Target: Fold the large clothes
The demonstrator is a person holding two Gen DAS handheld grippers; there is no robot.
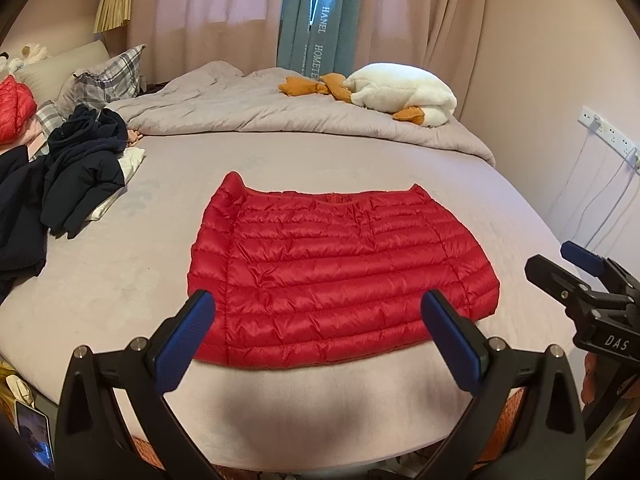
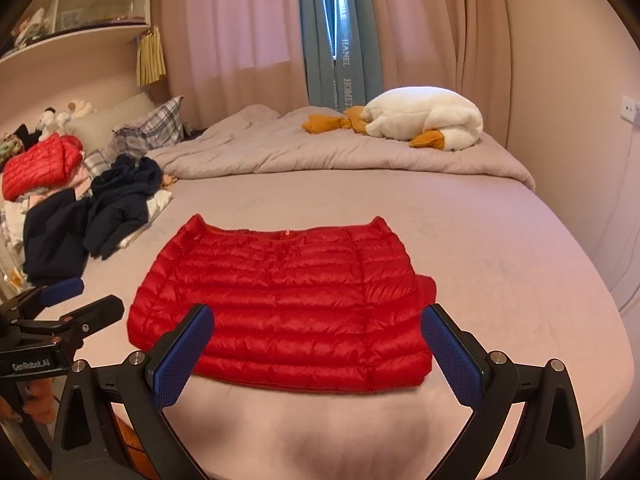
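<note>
The red jacket (image 1: 340, 276) lies flat on the bed (image 1: 120, 280), sleeves tucked in, hem toward me. To fold well, I should pinch both hem corners evenly and carry them to the collar together. My left gripper (image 1: 320, 340) and right gripper (image 2: 318, 350) hover above the hem, jaws spread, empty.

Soft warm light, fisheye-warped edges

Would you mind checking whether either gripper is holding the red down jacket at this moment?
No; the left gripper and the right gripper both stand open above the near hem of the red down jacket, which lies flat on the bed.
</note>
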